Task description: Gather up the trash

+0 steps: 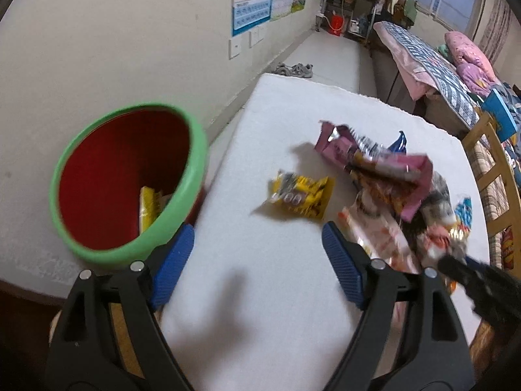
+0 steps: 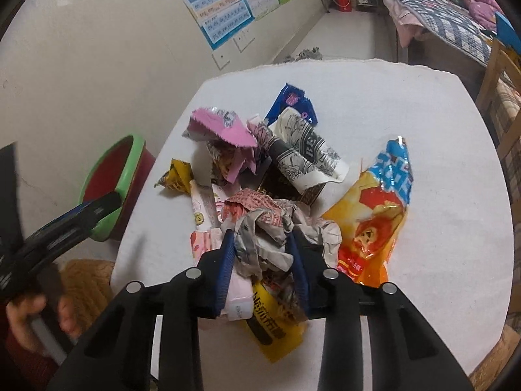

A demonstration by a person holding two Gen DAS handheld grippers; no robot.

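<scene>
A white-covered table [image 1: 260, 293] is taken as landmark. Off its left edge, w/ rim about level w/ the tabletop, a red bin w/ green rim [image 1: 130, 182] is seen; a yellow wrapper [image 1: 149, 208] lies inside it. The left gripper [image 1: 257, 257] is held spread wide over the table's near-left part, beside the bin, nothing btwn its blue pads [image 1: 340, 260]. A small yellow packet [image 1: 301, 195] lies alone near the table's middle, just left of the trash pile [image 2: 260, 179]. In the pile a pink torn wrapper [image 2: 224, 127], a blue wrapper [image 2: 293, 101], a black-and-white printed paper [image 2: 306, 153] and an orange snack bag [image 2: 374, 224] are made out. At the pile's near side the right gripper [image 2: 262, 251] is clenched on a crumpled grey-and-red wrapper [image 2: 263, 231], squeezed btwn both pads. A bed [image 1: 433, 58] is seen well beyond the table's far-right side.
</scene>
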